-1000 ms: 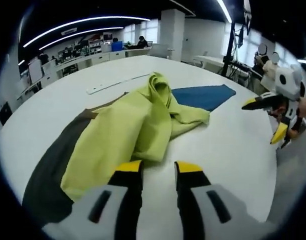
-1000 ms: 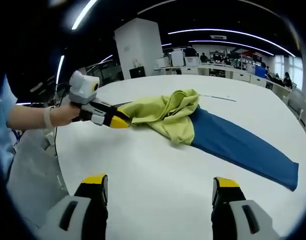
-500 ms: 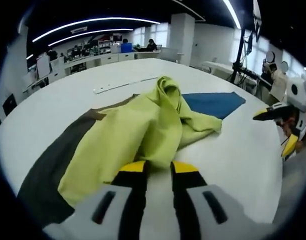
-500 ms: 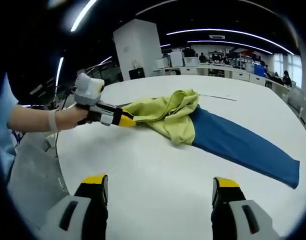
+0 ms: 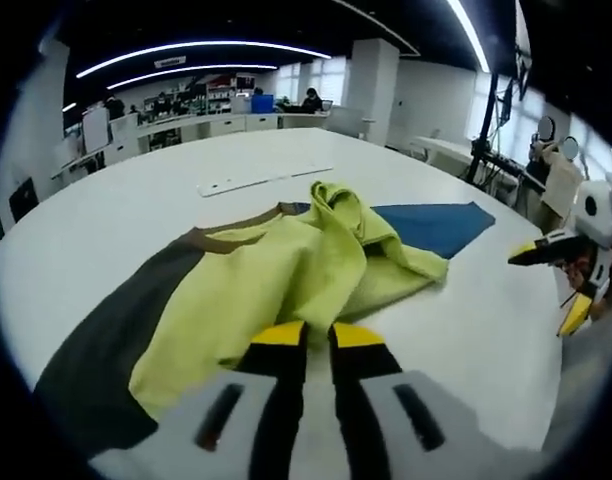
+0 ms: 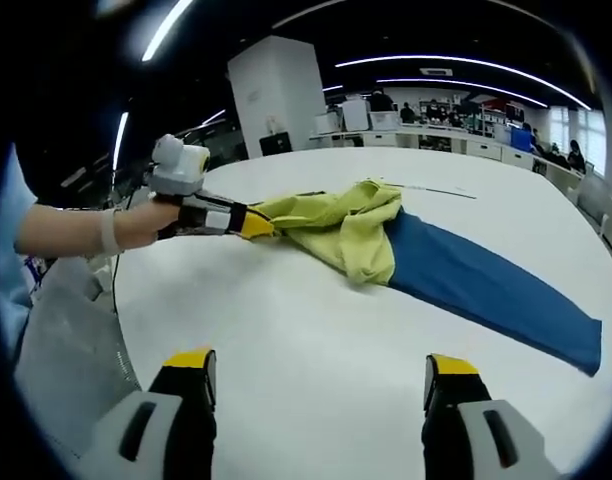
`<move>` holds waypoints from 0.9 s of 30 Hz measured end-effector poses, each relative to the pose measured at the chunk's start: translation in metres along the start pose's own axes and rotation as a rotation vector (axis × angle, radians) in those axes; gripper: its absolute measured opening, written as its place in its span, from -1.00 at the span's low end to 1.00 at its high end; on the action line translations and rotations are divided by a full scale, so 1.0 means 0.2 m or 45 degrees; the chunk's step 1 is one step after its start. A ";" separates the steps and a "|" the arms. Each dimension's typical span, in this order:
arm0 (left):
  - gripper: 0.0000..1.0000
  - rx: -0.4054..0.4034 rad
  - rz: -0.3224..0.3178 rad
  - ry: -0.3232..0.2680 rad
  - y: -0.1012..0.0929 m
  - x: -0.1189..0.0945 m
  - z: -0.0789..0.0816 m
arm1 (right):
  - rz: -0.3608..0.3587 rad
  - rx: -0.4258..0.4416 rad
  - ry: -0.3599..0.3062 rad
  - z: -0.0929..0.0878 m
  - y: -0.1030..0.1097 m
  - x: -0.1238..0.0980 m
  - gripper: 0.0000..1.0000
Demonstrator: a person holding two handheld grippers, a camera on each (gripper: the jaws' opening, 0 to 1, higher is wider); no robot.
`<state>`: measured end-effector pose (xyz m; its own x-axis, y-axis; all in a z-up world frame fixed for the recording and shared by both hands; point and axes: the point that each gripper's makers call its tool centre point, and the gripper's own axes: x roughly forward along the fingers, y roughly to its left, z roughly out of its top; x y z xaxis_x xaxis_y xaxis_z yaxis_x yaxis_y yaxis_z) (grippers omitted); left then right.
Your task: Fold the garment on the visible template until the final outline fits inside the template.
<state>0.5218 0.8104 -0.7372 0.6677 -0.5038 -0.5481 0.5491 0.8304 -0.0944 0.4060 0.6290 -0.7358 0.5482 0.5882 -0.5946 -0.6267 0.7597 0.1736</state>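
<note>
A yellow-green garment [image 5: 286,270] lies bunched on the round white table [image 5: 476,330], with a dark brown part [image 5: 106,340] to one side and a long blue part [image 5: 431,222] to the other. My left gripper [image 5: 316,336] is shut on the garment's near yellow edge. From the right gripper view, that left gripper [image 6: 248,222] pinches the yellow cloth [image 6: 336,225] and holds its edge a little off the table, while the blue part [image 6: 486,290] runs off to the right. My right gripper [image 6: 311,365] stands wide open over bare table, apart from the cloth, and also appears as the right gripper [image 5: 548,288].
A thin white strip [image 5: 261,178] lies on the table beyond the garment. A person's forearm [image 6: 71,232] holds the left gripper at the table's edge [image 6: 126,300]. Desks, screens and people fill the far background [image 5: 216,100].
My left gripper's jaws have come together on the yellow edge and drawn it up and taut, flattening the heap a little. The right gripper has stayed open in place.
</note>
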 end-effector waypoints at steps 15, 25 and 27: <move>-1.00 0.001 -0.032 0.005 -0.01 -0.03 0.00 | 0.020 -0.082 -0.053 0.19 -0.01 0.08 0.66; -1.00 -0.015 -0.041 0.015 0.00 -0.03 -0.03 | 0.009 -0.093 -0.169 0.45 -0.03 0.23 0.46; -1.00 -0.029 -0.036 0.012 0.01 -0.03 -0.03 | 0.011 -0.084 -0.172 0.48 -0.03 0.26 0.44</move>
<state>0.5151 0.8168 -0.7390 0.6472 -0.5252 -0.5526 0.5562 0.8210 -0.1289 0.4914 0.6817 -0.6932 0.6096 0.6296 -0.4816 -0.6640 0.7374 0.1237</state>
